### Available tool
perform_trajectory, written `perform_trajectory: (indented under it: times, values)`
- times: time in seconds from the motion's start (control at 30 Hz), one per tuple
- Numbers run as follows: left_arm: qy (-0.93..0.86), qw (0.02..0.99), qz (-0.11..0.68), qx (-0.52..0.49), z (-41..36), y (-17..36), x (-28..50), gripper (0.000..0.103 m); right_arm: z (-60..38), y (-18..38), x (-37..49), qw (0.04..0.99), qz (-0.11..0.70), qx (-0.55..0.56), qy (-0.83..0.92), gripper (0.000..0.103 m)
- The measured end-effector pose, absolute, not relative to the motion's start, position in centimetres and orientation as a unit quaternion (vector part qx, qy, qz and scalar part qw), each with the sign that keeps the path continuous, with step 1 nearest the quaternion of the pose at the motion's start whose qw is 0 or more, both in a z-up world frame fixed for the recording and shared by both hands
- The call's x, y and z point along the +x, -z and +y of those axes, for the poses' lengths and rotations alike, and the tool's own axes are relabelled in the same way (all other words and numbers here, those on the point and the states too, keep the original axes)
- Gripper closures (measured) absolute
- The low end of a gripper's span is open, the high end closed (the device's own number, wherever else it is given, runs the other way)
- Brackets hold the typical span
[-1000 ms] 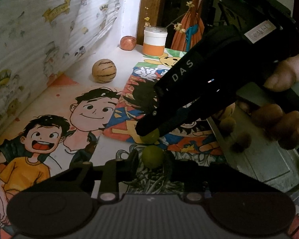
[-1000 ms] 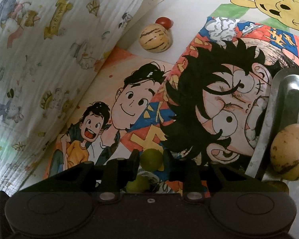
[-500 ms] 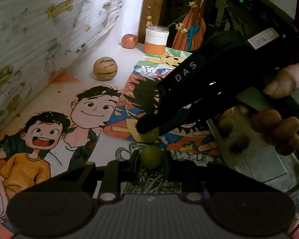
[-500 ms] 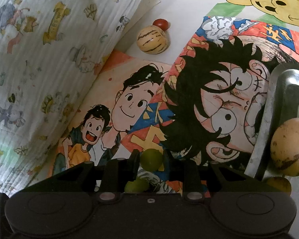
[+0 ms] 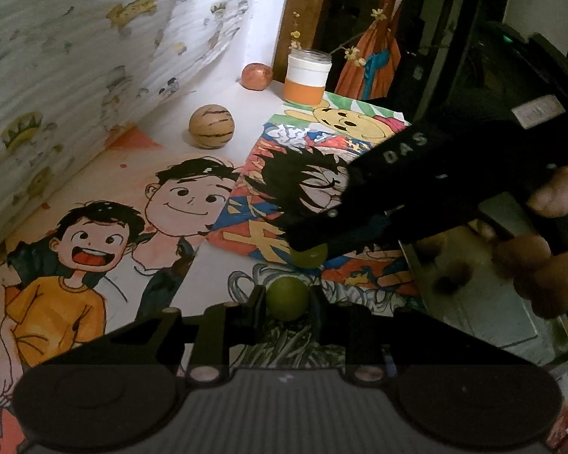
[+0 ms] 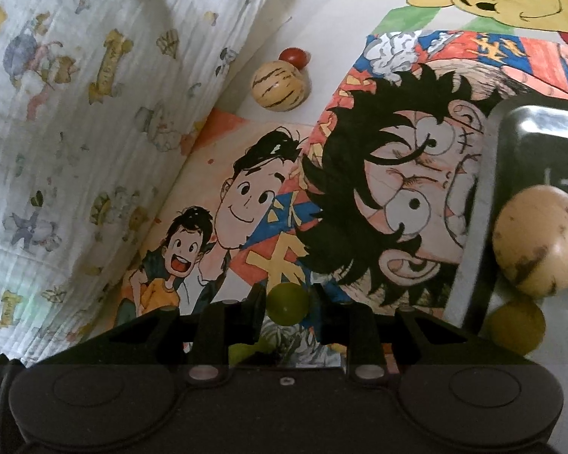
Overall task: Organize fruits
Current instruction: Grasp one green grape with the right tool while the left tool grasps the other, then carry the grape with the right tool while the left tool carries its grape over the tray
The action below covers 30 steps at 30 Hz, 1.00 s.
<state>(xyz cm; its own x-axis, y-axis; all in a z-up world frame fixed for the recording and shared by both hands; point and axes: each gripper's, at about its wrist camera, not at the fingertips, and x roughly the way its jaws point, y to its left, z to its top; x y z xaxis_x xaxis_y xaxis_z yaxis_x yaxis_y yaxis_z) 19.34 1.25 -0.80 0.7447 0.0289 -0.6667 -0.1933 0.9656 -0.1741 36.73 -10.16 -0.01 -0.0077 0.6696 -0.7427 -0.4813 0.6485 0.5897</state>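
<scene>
My left gripper [image 5: 287, 299] is shut on a small green fruit [image 5: 287, 298], held just over the cartoon-printed tabletop. My right gripper [image 6: 287, 300] is shut on a second small green fruit [image 6: 287, 302]; in the left wrist view that fruit [image 5: 309, 256] peeks out under the right gripper's black body, just beyond the left one. A metal tray [image 6: 511, 143] lies at the right with a large pale yellow fruit [image 6: 539, 240] and a small yellow-green fruit [image 6: 515, 327] in it. A striped tan fruit [image 5: 211, 126] and a reddish fruit [image 5: 256, 76] sit farther back.
A printed cloth-covered wall [image 5: 75, 75] rises along the left. A white and orange jar [image 5: 308, 75] stands at the back near an orange cone-shaped object [image 5: 375, 64]. A small dark red fruit [image 6: 293, 56] lies behind the striped one. A hand [image 5: 541, 265] grips the right tool.
Both grippers keep their hold on the green fruits. The right gripper's view has shifted slightly, with the tray and pale fruit sliding a little lower and closer.
</scene>
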Motion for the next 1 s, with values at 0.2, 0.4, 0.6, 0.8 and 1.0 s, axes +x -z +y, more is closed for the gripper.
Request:
perform_trajectory:
  times: [0.2,0.4,0.6,0.8,1.0]
  values:
    - [-0.056,0.928,0.349,-0.121,1.0,0.2,19.0,0.076,-12.7,-1.1,35.9,0.711,0.562,0.102,-0.410,0.076]
    - [-0.035,0.932,0.342,-0.113,-0.2,-0.8,18.9,0.076,-17.2,-3.0,34.9,0.733,0.533,0.139,-0.400,0.076]
    - [0.000,0.939,0.329,-0.100,-2.6,-2.0,19.2,0.076,-22.8,-4.6,33.2,0.766,0.506,0.162,-0.362,0.076]
    - [0.045,0.938,0.332,-0.089,-6.0,-2.3,20.0,0.076,-27.8,-4.9,31.3,0.799,0.483,0.167,-0.317,0.076]
    - [0.077,0.932,0.347,-0.065,-9.2,-1.5,20.9,0.076,-31.4,-3.3,30.4,0.810,0.480,0.181,-0.283,0.076]
